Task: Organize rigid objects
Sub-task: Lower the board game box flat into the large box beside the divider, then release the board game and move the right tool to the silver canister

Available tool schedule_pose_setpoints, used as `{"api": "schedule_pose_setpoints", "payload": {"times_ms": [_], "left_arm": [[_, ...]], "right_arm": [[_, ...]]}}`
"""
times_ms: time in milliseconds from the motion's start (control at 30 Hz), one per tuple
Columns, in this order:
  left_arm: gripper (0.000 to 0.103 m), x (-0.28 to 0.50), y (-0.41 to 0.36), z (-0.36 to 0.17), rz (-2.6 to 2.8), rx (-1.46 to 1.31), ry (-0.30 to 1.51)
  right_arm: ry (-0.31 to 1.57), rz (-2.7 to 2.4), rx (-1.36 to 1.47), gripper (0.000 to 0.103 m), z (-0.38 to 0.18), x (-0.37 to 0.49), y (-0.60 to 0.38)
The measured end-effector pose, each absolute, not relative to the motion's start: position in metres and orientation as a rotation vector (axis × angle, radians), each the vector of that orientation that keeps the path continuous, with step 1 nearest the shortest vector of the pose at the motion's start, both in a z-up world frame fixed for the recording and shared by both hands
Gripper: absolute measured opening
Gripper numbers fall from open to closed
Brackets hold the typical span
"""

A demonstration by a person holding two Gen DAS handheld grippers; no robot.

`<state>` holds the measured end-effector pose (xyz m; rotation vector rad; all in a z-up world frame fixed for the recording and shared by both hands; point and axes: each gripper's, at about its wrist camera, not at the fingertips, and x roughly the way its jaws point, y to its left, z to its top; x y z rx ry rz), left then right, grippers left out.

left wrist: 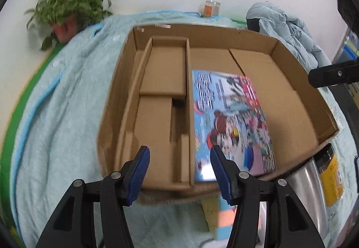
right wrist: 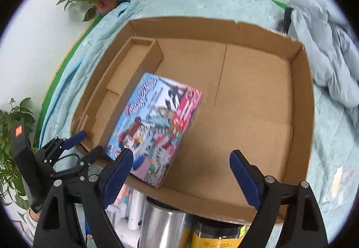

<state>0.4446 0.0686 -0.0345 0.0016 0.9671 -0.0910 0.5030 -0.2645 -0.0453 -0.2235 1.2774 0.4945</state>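
Observation:
A colourful toy box [left wrist: 233, 122] [right wrist: 157, 127] lies flat in a large shallow cardboard tray [left wrist: 280, 46] [right wrist: 300, 91], beside a cardboard insert [left wrist: 163, 68] at the tray's left side. My left gripper [left wrist: 179, 153] hovers open over the tray's near wall, with no object between its blue pads; it also shows in the right wrist view at the tray's near left corner [right wrist: 89, 142]. My right gripper [right wrist: 181, 156] stands wide open above the tray's near part, its left finger just in front of the toy box, holding nothing.
A steel canister [left wrist: 307, 180] [right wrist: 166, 223], a yellow jar with a black lid [left wrist: 332, 178] [right wrist: 215, 239] and foam blocks [left wrist: 219, 214] sit just in front of the tray. A potted plant [left wrist: 69, 1], a glass jar [left wrist: 211, 8] and a pale blue jacket [left wrist: 287, 30] lie behind, on a teal blanket [left wrist: 67, 113].

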Motion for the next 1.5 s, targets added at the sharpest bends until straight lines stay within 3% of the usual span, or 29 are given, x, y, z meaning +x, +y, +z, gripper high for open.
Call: {"api": "schedule_pose_setpoints", "payload": {"times_ms": [133, 300, 633, 767, 900, 967, 1200, 1267, 1333, 1500], "left_arm": [[0.065, 0.478, 0.06, -0.038, -0.104, 0.118, 0.997], [0.057, 0.505, 0.064, -0.06, -0.019, 0.187, 1.066], [0.058, 0.497, 0.093, -0.06, -0.013, -0.004, 1.048], [0.058, 0.479, 0.1, -0.042, -0.03, -0.044, 0.994], [0.063, 0.454, 0.108, -0.015, 0.01, -0.008, 0.898], [0.072, 0.441, 0.114, -0.003, 0.023, -0.016, 0.857], [0.074, 0.392, 0.126, 0.012, -0.008, -0.047, 0.806], [0.078, 0.381, 0.122, 0.01, -0.02, -0.029, 0.785], [0.08, 0.374, 0.12, 0.006, -0.023, -0.041, 0.783], [0.08, 0.367, 0.14, -0.004, 0.007, -0.141, 0.782]], "right_arm": [[1.273, 0.516, -0.245, 0.088, -0.041, 0.509, -0.254], [1.278, 0.505, -0.283, 0.088, -0.05, 0.513, -0.259], [1.439, 0.526, -0.13, 0.085, -0.149, 0.502, -0.29], [1.456, 0.602, -0.093, 0.052, -0.17, 0.497, -0.275], [1.421, 0.675, -0.041, 0.054, -0.173, 0.497, -0.258], [1.414, 0.68, -0.021, 0.056, -0.174, 0.5, -0.256], [1.322, 0.63, 0.099, 0.06, -0.148, 0.512, -0.29], [1.335, 0.604, 0.049, 0.058, -0.153, 0.512, -0.285], [1.386, 0.641, 0.053, 0.044, -0.167, 0.515, -0.271], [1.312, 0.634, 0.007, 0.049, -0.162, 0.504, -0.255]]}}
